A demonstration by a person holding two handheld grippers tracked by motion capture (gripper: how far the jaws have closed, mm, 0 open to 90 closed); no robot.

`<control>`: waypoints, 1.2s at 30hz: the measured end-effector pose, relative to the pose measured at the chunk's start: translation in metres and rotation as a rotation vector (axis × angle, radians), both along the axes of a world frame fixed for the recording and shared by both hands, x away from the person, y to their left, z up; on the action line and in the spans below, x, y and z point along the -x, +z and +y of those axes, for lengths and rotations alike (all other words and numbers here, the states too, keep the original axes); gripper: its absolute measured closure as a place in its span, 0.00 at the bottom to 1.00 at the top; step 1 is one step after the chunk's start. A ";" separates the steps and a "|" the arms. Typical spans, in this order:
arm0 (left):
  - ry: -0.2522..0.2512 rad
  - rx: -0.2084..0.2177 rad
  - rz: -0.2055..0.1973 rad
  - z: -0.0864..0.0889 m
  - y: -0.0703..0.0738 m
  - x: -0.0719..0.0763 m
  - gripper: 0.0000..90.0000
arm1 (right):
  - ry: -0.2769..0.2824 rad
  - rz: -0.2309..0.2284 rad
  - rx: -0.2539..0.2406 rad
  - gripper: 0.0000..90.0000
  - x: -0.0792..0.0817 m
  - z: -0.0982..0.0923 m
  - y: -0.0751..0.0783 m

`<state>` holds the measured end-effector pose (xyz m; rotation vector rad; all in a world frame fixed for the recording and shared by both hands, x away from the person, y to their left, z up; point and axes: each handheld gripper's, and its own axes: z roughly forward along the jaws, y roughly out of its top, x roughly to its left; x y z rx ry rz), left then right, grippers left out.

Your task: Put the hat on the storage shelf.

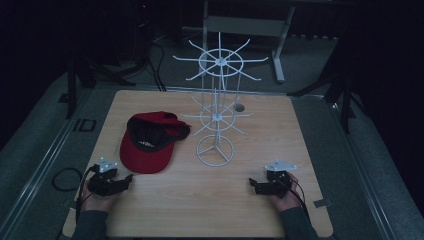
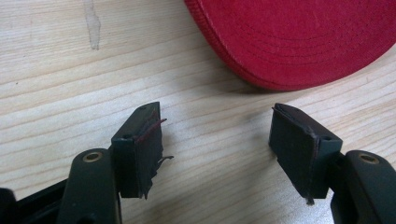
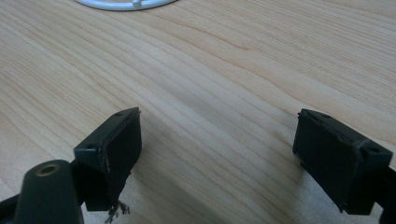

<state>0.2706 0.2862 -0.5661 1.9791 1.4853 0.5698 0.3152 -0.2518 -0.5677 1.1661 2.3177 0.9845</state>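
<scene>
A red cap [image 1: 149, 141] lies upside down on the wooden table [image 1: 260, 150], its brim toward the front left. A white wire rack [image 1: 217, 102] with two tiers of radiating hooks stands right of it on a ring base. My left gripper [image 1: 129, 178] rests near the front left, just below the brim, jaws wide apart with nothing between them; the red brim [image 2: 299, 37] lies just ahead of its jaws in the left gripper view [image 2: 217, 135]. My right gripper [image 1: 251, 184] sits at the front right, open and empty [image 3: 217, 149], the rack's base ring [image 3: 123, 3] ahead.
Bare wood lies between the two grippers along the front edge. A metal frame with legs [image 1: 245, 25] stands behind the table. A black cable loop [image 1: 65, 178] lies off the table's left side. A small dark hole [image 1: 239, 107] marks the tabletop behind the rack.
</scene>
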 end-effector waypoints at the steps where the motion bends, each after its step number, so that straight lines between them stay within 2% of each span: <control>1: -0.003 0.000 0.002 0.000 0.000 -0.001 0.39 | 0.001 0.000 0.000 0.17 0.000 0.000 0.000; 8: 0.017 0.004 -0.005 -0.002 0.000 -0.001 0.40 | 0.002 0.000 0.000 0.17 0.000 0.000 0.000; 10: 0.004 0.016 -0.001 0.000 0.001 -0.001 0.44 | 0.001 0.000 0.000 0.17 0.000 0.000 0.000; 13: 0.034 0.115 0.039 0.008 0.004 -0.001 0.53 | 0.002 -0.001 0.000 0.17 0.000 0.000 0.000; 14: 0.029 0.121 0.042 0.009 0.005 -0.001 0.53 | 0.002 -0.001 0.000 0.17 0.000 0.000 0.000; 16: 0.031 0.112 0.045 0.010 0.008 -0.001 0.53 | 0.002 0.000 0.000 0.17 0.000 0.000 0.000; 17: 0.027 0.123 0.041 0.011 0.010 0.000 0.53 | 0.002 0.000 0.000 0.17 0.000 0.000 0.000; 22: -0.012 0.119 0.015 0.012 0.019 0.002 0.52 | 0.001 -0.001 0.000 0.17 0.000 0.000 0.000; 25: -0.020 0.121 -0.001 0.013 0.025 0.001 0.51 | 0.002 -0.001 0.001 0.17 0.000 0.000 0.000; 29: -0.031 0.141 -0.008 0.015 0.031 -0.003 0.50 | 0.001 0.000 0.000 0.17 0.000 0.000 0.000; 36: -0.069 0.139 -0.016 0.014 0.039 -0.011 0.50 | 0.000 0.000 0.000 0.17 0.000 0.000 0.000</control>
